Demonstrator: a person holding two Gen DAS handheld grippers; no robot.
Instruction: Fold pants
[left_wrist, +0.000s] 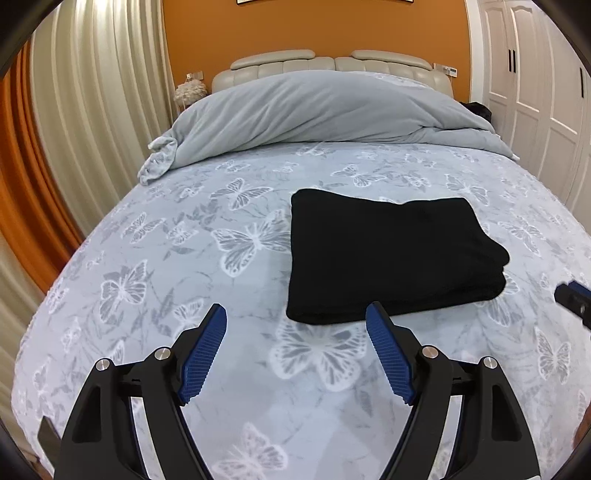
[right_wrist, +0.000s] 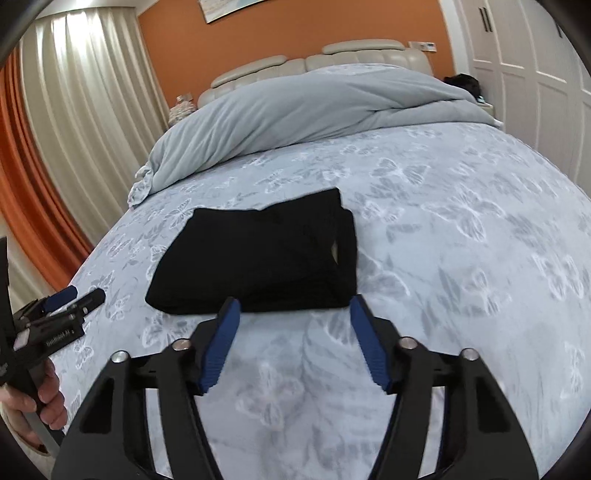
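Observation:
The black pants (left_wrist: 388, 251) lie folded into a thick rectangle on the butterfly-print bed sheet (left_wrist: 184, 258). My left gripper (left_wrist: 295, 308) hovers just short of the bundle's near edge, open, blue pads apart with nothing between them. In the right wrist view the same folded pants (right_wrist: 258, 258) lie ahead, layered edges on the right side. My right gripper (right_wrist: 294, 301) is open too, near the bundle's front edge and holding nothing. The left gripper (right_wrist: 83, 294) shows at the far left of that view, held by a hand (right_wrist: 48, 398). The right gripper's tip (left_wrist: 574, 299) peeks in at the left view's right edge.
A grey duvet (left_wrist: 314, 110) is bunched across the head of the bed below a cream padded headboard (left_wrist: 332, 62). Cream and orange curtains (left_wrist: 92, 110) hang on the left. White wardrobe doors (left_wrist: 535, 92) stand on the right. Bare sheet (right_wrist: 461, 240) surrounds the pants.

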